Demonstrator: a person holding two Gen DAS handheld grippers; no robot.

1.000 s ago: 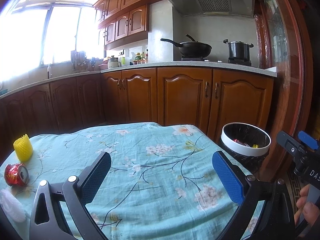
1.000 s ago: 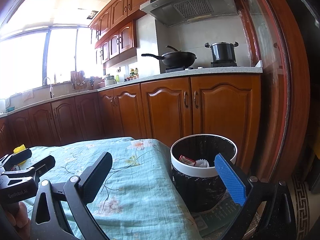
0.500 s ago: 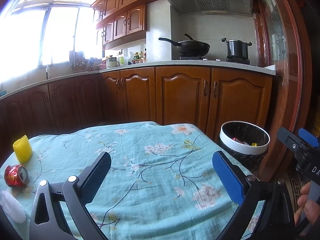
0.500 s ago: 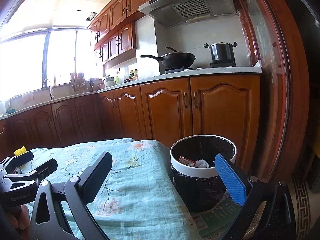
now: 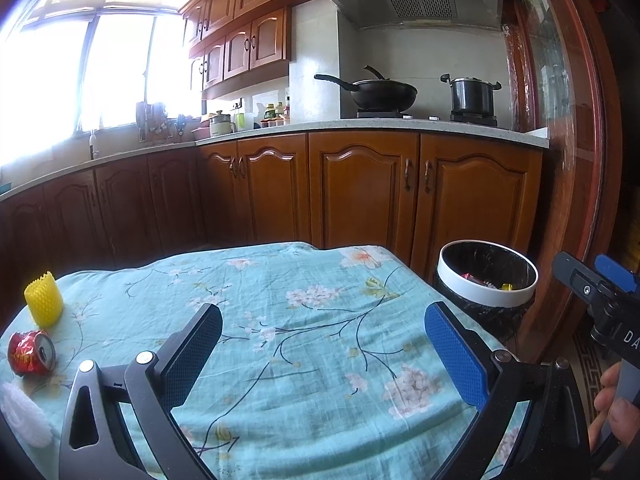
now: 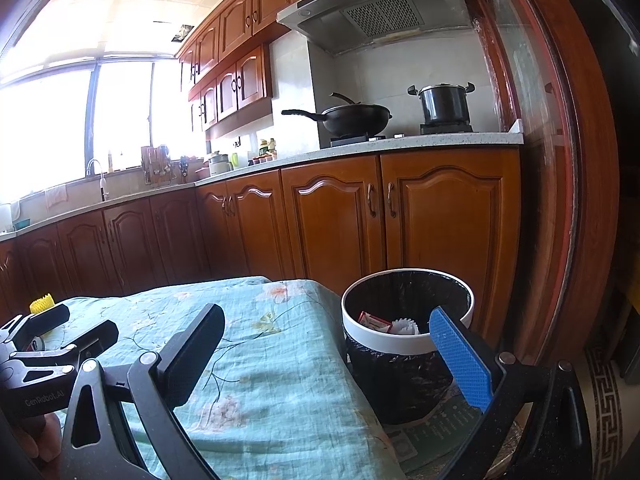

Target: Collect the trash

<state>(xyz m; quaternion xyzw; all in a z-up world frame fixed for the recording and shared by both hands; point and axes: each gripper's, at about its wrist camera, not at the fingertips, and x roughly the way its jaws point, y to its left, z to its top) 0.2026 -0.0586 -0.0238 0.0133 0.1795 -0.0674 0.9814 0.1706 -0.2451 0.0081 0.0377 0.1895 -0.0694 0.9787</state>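
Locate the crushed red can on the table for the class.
In the left wrist view, the crushed red can lies on its side at the table's far left edge, just below the yellow foam sleeve and above a white foam net.

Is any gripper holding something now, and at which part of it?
Nothing is held. The left gripper and the right gripper are both open and empty.

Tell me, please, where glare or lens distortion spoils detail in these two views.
Left wrist view: the window is blown out to white, and the fisheye bends the cabinets. Right wrist view: the same window glares, while the trash bin stays sharp.
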